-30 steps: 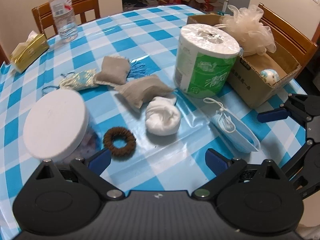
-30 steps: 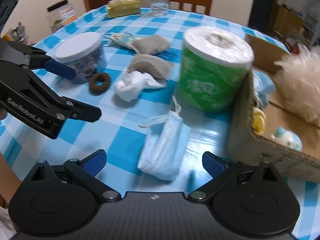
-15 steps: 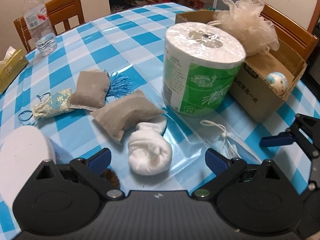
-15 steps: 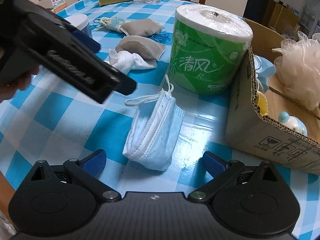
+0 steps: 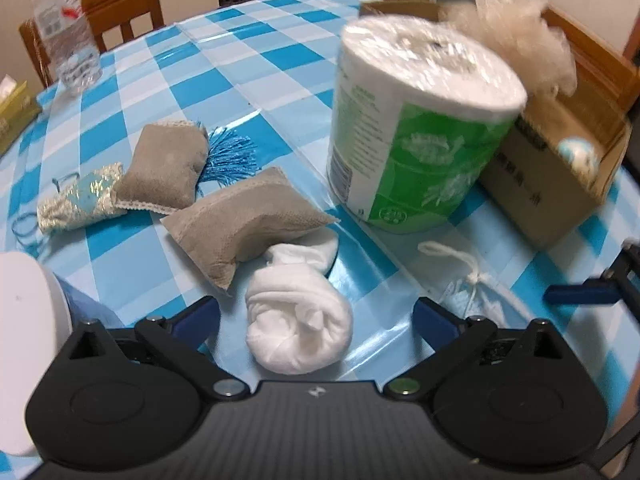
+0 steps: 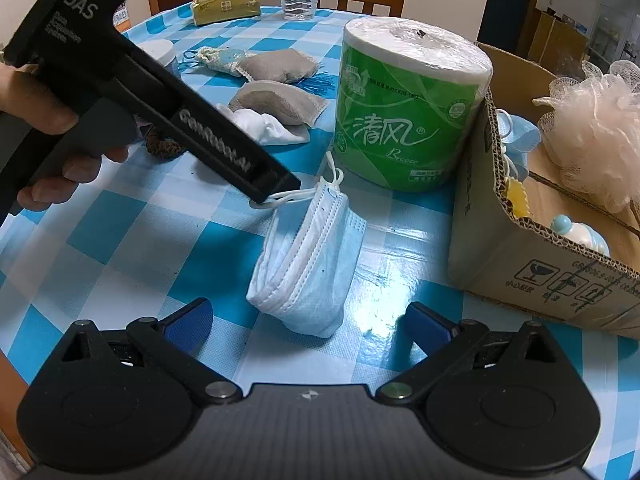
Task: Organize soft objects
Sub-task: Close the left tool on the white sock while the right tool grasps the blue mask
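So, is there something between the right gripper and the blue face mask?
Nothing visible blocks it. The face mask lies on the tablecloth just ahead of the open right gripper. The left gripper only touches its ear loops on the far side.

Light: even indoor brightness from overhead, cool in tone.
Glare: white patches on the glossy blue-and-white checked tablecloth (image 6: 384,308), just ahead of the right gripper (image 6: 308,322).
Blur: the left wrist view smears the green-wrapped paper roll (image 5: 416,128) ahead-right of the left gripper (image 5: 316,316).
Sharpness: the right wrist view is crisp.
Distortion: fisheye curving, dark corners.
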The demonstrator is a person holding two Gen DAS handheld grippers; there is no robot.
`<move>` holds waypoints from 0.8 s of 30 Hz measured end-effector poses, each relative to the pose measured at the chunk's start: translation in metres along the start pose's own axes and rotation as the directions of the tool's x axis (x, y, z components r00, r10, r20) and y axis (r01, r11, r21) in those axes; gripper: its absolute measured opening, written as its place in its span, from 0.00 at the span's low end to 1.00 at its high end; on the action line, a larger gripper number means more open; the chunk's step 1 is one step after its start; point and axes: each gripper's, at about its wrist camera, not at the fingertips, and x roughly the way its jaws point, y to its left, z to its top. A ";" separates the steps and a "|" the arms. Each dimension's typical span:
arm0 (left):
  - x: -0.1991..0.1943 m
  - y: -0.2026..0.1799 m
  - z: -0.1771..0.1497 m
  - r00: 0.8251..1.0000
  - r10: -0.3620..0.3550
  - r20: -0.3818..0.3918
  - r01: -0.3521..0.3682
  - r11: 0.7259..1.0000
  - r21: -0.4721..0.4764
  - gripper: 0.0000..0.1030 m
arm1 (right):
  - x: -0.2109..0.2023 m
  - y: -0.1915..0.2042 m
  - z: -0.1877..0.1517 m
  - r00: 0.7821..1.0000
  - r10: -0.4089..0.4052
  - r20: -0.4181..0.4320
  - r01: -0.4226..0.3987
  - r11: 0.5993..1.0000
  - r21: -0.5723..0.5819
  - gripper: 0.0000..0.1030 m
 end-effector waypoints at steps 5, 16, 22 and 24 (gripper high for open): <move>-0.002 0.001 -0.002 1.000 0.004 0.015 -0.004 1.000 -0.013 0.97 | -0.001 0.000 -0.002 1.000 0.000 0.009 0.000 1.000 0.001 1.00; -0.015 0.004 -0.005 0.999 0.027 0.046 -0.025 0.999 -0.045 0.54 | -0.001 0.000 -0.004 1.000 -0.014 0.022 0.014 1.000 0.021 1.00; -0.015 0.004 -0.005 0.998 0.027 0.051 -0.025 0.999 -0.045 0.53 | 0.004 0.000 0.009 1.000 -0.009 -0.027 0.010 1.000 0.030 0.98; -0.015 0.005 -0.005 0.998 0.026 0.051 -0.024 0.999 -0.043 0.53 | 0.005 0.000 0.015 1.000 0.001 -0.023 0.000 0.999 0.034 0.94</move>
